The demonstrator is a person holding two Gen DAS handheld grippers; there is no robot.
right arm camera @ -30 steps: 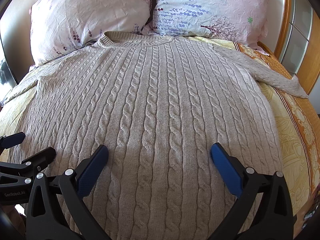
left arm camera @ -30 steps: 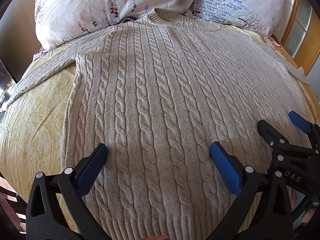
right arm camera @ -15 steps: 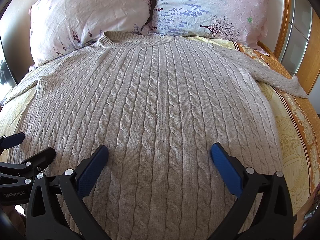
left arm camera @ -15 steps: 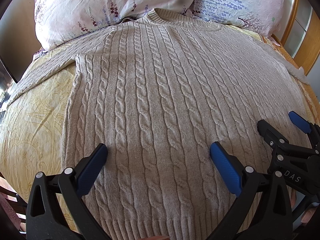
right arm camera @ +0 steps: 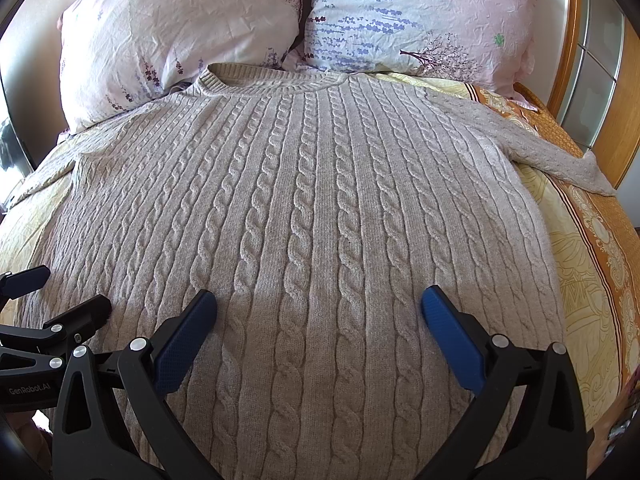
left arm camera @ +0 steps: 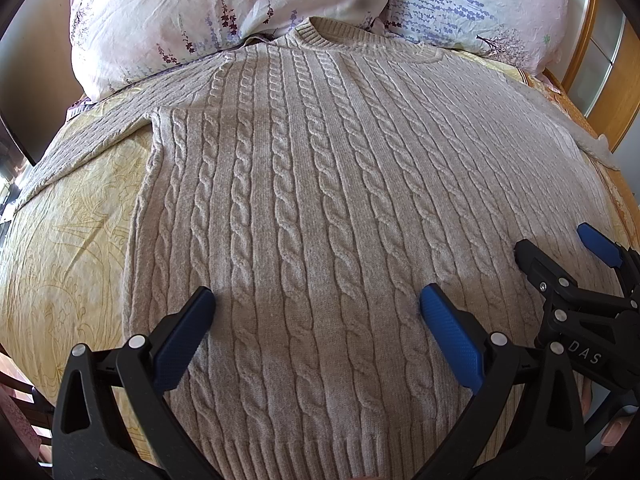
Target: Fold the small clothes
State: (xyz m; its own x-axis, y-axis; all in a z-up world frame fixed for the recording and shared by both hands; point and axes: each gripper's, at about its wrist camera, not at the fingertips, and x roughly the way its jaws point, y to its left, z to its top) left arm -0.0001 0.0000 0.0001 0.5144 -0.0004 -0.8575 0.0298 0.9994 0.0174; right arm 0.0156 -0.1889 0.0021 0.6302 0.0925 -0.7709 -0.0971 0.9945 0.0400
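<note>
A beige cable-knit sweater (left arm camera: 320, 200) lies flat and face up on the bed, collar toward the pillows, sleeves spread to both sides; it also fills the right wrist view (right arm camera: 312, 216). My left gripper (left arm camera: 316, 308) is open and empty, hovering over the sweater's lower body near the hem. My right gripper (right arm camera: 318, 308) is open and empty, just to the right of the left one. The right gripper shows at the right edge of the left wrist view (left arm camera: 560, 256); the left gripper shows at the left edge of the right wrist view (right arm camera: 60, 296).
Two floral pillows (right arm camera: 180, 36) (right arm camera: 416, 16) lean at the head of the bed. A yellow patterned sheet (left arm camera: 68, 232) with an orange border (right arm camera: 600, 216) covers the mattress. A wooden frame with glass panes (right arm camera: 600, 68) stands to the right.
</note>
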